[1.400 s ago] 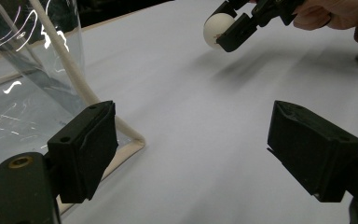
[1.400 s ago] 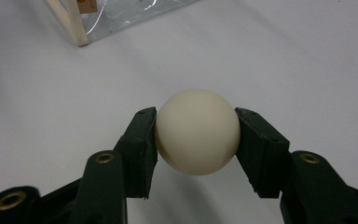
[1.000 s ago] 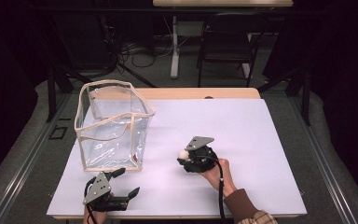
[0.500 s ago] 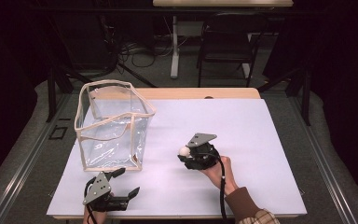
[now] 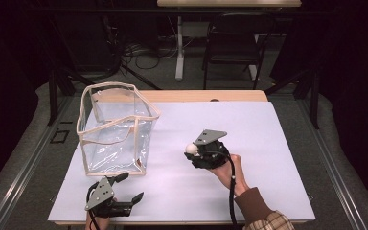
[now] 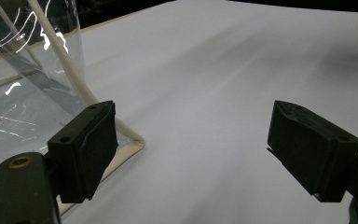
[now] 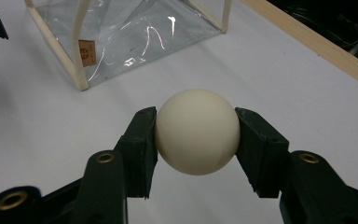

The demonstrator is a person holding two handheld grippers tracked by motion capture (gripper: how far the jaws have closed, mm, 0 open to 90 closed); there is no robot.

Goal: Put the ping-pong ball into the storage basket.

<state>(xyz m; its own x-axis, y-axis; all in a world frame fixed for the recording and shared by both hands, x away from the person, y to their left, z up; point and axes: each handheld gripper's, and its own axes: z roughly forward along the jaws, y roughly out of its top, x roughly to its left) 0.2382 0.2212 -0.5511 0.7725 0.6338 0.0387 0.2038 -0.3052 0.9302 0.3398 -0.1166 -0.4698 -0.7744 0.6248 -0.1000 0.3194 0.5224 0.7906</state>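
While the right tool [image 7: 196, 140] pinches a cream ball [image 7: 197, 131] between both pads, the ball sits clear above the white surface [image 5: 268, 143], right of a clear plastic bag [image 5: 115, 129] with pale trim that stands upright. Left tool [image 5: 124, 189]: jaws spread, nothing between them, low at the surface's near edge, just beside the bag's near corner.

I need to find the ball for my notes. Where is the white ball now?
The white ball sits clamped in the right gripper, right of the clear bag in the high view.
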